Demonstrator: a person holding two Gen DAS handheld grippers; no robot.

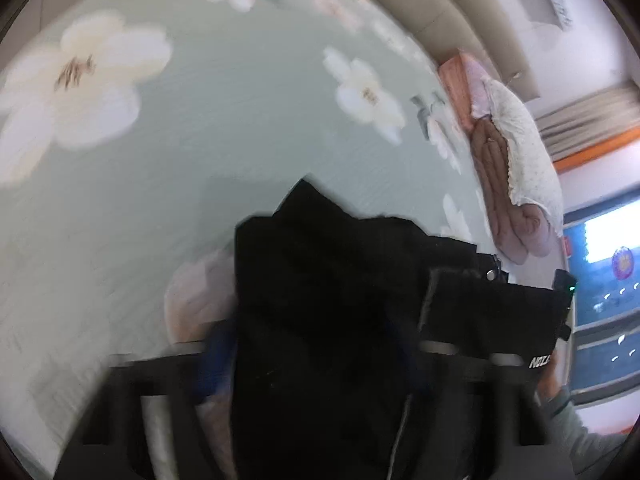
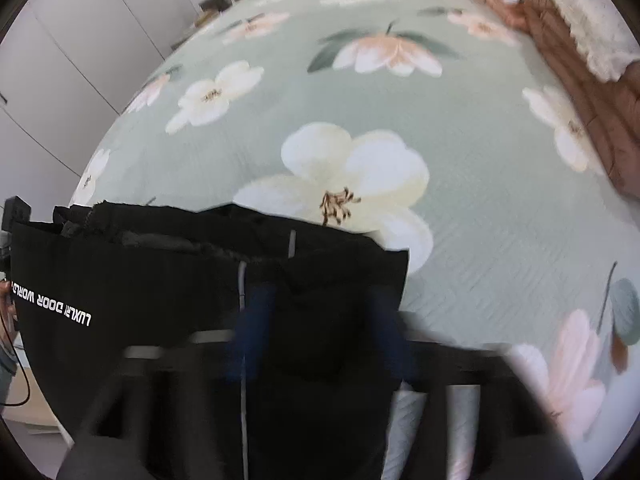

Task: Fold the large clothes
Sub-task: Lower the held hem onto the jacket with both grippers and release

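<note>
A black garment (image 1: 340,300) with white lettering is held up over a green floral bedspread (image 1: 200,160). It drapes over my left gripper (image 1: 312,352), which is shut on its edge; the fingers are mostly hidden by cloth. In the right wrist view the same black garment (image 2: 180,280) hangs stretched between the grippers. My right gripper (image 2: 320,332) is shut on it, with the blue fingers (image 2: 256,320) partly showing beside the cloth.
The bedspread (image 2: 460,140) covers a wide bed. Folded brown and pink quilts with a white pillow (image 1: 520,152) lie along its far edge (image 2: 580,60). White wardrobe doors (image 2: 80,40) stand at the left. A window (image 1: 604,280) is at the right.
</note>
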